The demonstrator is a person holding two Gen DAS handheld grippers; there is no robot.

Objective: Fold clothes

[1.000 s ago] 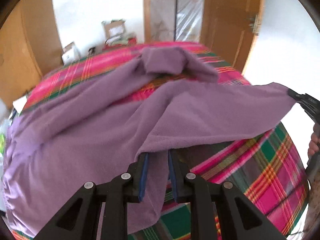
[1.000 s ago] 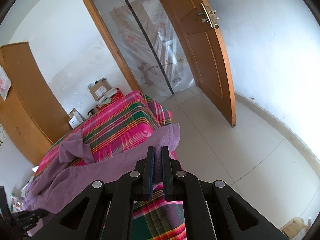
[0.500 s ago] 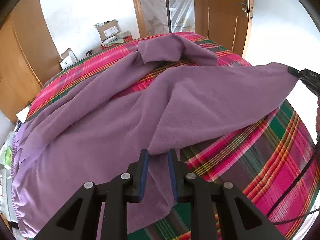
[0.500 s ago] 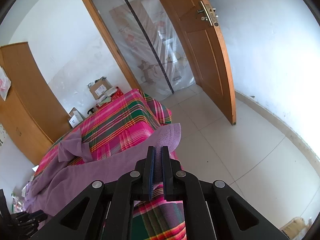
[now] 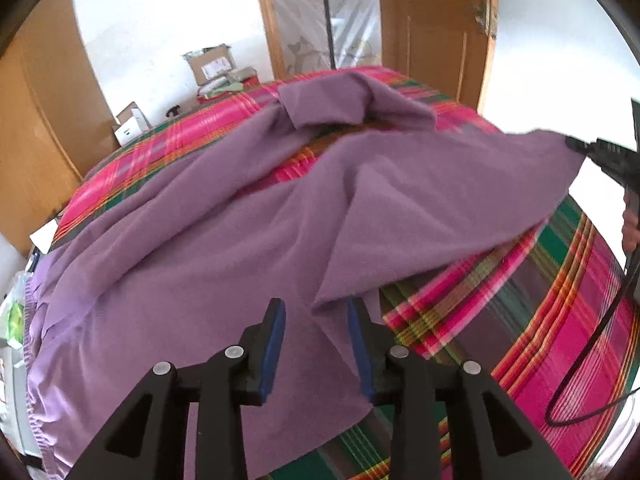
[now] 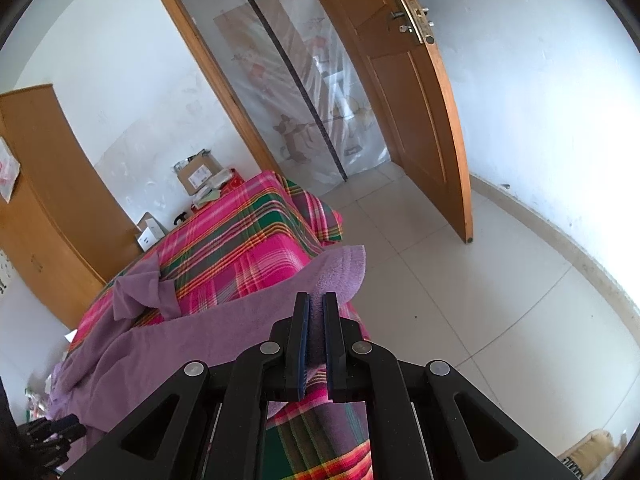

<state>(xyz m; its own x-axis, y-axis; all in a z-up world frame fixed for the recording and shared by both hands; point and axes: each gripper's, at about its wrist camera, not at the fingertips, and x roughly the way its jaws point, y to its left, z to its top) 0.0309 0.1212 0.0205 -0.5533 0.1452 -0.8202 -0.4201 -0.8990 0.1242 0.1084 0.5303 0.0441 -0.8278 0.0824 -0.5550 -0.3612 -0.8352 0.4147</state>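
Left wrist view: our left gripper (image 5: pixel 316 320) is opening, cloth (image 5: pixel 240 240) between its jaws but unpressed. Our right gripper (image 6: pixel 316 312) is clamped on a cloth corner, lifted past the bed (image 6: pixel 256 236) edge. We judge folding barely begun: the cloth lies rumpled across the bed, no fold laid yet. We can read no writing

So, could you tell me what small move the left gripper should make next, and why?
Probably lift clear: the left gripper is opening, its pads off the purple fleece cloth on the pink plaid bed, while the right gripper grips a corner.
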